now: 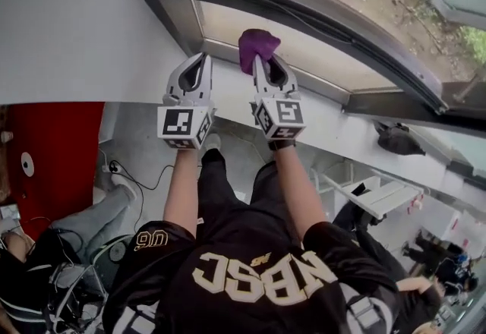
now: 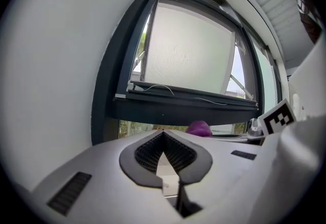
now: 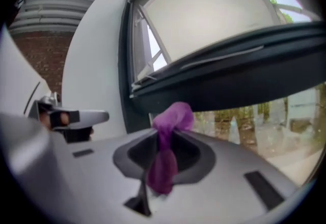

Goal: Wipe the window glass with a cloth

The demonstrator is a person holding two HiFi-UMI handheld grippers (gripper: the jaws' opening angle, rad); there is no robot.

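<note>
The right gripper [image 3: 164, 134] is pinched tight on a soft purple cloth [image 3: 174, 116]. The cloth bunches out past its tips, up by the low corner of the clear window glass [image 1: 304, 48] in its dark metal window frame [image 2: 178, 103]. I cannot tell if the cloth touches the glass. The left gripper [image 2: 163, 133] is just beside it, jaws squeezed together with nothing in them.
</note>
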